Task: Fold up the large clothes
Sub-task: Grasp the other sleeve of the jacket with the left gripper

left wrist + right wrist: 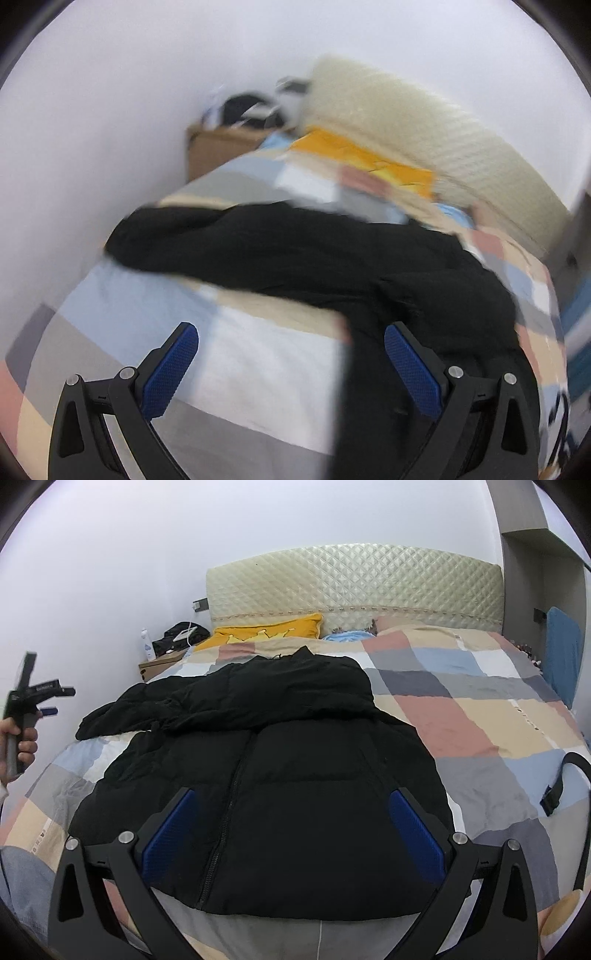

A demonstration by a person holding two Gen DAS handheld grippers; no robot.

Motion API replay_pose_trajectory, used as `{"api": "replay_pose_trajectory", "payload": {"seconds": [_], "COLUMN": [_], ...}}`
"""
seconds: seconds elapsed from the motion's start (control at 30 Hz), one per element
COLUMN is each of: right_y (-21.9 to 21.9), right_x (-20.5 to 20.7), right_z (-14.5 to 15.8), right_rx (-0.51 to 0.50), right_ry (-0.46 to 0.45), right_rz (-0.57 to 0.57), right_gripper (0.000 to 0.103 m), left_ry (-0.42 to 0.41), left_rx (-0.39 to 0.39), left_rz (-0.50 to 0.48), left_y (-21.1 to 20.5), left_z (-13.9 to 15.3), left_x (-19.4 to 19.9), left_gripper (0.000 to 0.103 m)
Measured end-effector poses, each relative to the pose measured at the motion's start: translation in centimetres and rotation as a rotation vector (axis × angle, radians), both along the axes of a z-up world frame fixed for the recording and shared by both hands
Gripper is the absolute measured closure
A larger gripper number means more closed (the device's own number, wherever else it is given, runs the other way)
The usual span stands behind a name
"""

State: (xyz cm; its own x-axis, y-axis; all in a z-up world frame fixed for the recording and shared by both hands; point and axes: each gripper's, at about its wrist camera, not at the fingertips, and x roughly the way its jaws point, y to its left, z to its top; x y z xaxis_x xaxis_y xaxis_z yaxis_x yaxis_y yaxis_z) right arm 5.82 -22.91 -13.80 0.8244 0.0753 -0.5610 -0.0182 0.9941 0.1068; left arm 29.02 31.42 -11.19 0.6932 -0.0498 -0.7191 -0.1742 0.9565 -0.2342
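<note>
A black puffer jacket (pixel 280 775) lies zipper-up on the checked duvet (pixel 480 716). One sleeve (pixel 155 712) is laid across its upper part toward the left. My right gripper (pixel 291 794) hovers over the jacket's lower half, jaws wide open, with no fabric pinched. In the blurred left wrist view the jacket (pixel 295 251) lies ahead, and my left gripper (pixel 291 328) is open over bare duvet beside the jacket's edge, holding nothing. The right wrist view also shows the left gripper (pixel 62 701) at the far left, held by a hand (pixel 22 738) off the bed's side.
A yellow pillow (pixel 266 631) and quilted headboard (pixel 354 579) stand at the bed's far end. A nightstand (pixel 159 664) carries a bottle and a black bag. A black strap (pixel 569 775) lies on the right. A blue towel (pixel 561 642) hangs at the right. A denim-clad leg (pixel 26 878) shows at the bottom left.
</note>
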Motion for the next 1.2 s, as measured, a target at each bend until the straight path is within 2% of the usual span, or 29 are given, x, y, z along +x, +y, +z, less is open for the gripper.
{"api": "replay_pose_trajectory", "payload": {"seconds": [0.07, 0.17, 0.23, 0.33, 0.4, 0.47, 0.53, 0.6, 0.7, 0.83, 0.87, 0.9, 0.93, 1.03, 1.1, 1.2], "right_y": [0.1, 0.4, 0.9, 1.6, 2.0, 2.4, 2.7, 3.0, 3.5, 4.1, 4.2, 4.2, 4.1, 4.0, 3.9, 3.6], "right_x": [0.2, 0.9, 1.4, 2.4, 3.0, 3.7, 4.6, 5.3, 6.7, 7.9, 8.2, 8.3, 8.5, 9.0, 8.9, 8.6], "right_z": [0.0, 0.0, 0.0, 0.0, -0.1, 0.0, 0.1, 0.1, -0.3, -1.1, -1.2, -1.3, -1.5, -1.8, -1.7, -1.3], "right_rx": [-0.007, -0.023, -0.041, -0.07, -0.08, -0.091, -0.097, -0.097, -0.111, -0.152, -0.154, -0.152, -0.147, -0.141, -0.131, -0.126], "right_ry": [0.0, 0.007, 0.014, 0.02, 0.025, 0.027, 0.025, 0.027, 0.05, 0.083, 0.089, 0.093, 0.098, 0.121, 0.121, 0.115], "right_rz": [-0.01, -0.027, -0.036, -0.049, -0.063, -0.076, -0.093, -0.105, -0.11, -0.112, -0.11, -0.109, -0.109, -0.101, -0.094, -0.082], "right_gripper": [0.0, 0.0, 0.0, 0.0, 0.0, 0.0, 0.0, 0.0, 0.0, 0.0, 0.0, 0.0, 0.0, 0.0, 0.0, 0.0], "left_ry": [0.049, 0.087, 0.11, 0.139, 0.156, 0.124, 0.048, -0.013, -0.049, -0.081, -0.074, -0.058, -0.028, -0.03, -0.037, -0.039], "left_rx": [-0.102, -0.186, -0.205, -0.322, -0.422, -0.473, -0.504, -0.502, -0.478, -0.506, -0.472, -0.437, -0.394, -0.346, -0.318, -0.284], "left_rz": [0.06, 0.12, 0.139, 0.162, 0.181, 0.197, 0.207, 0.192, 0.197, 0.271, 0.307, 0.334, 0.364, 0.387, 0.403, 0.404], "left_y": [5.2, 9.9, 11.8, 13.9, 15.5, 16.6, 17.7, 18.5, 19.3, 20.8, 21.0, 21.1, 21.3, 21.2, 21.0, 20.6], "left_z": [-2.8, -6.1, -8.3, -12.9, -16.1, -17.8, -18.5, -18.4, -18.4, -18.8, -18.9, -18.9, -19.1, -18.4, -17.5, -15.8], "left_x": [2.3, 4.7, 5.9, 7.1, 8.2, 9.0, 9.8, 10.9, 12.6, 14.4, 14.9, 15.3, 15.7, 16.1, 15.4, 14.5], "left_gripper": [0.001, 0.001, 0.001, 0.002, 0.008, 0.008, 0.008, 0.008, 0.008, 0.01, 0.02, 0.035, 0.038, 0.055, 0.074, 0.089]}}
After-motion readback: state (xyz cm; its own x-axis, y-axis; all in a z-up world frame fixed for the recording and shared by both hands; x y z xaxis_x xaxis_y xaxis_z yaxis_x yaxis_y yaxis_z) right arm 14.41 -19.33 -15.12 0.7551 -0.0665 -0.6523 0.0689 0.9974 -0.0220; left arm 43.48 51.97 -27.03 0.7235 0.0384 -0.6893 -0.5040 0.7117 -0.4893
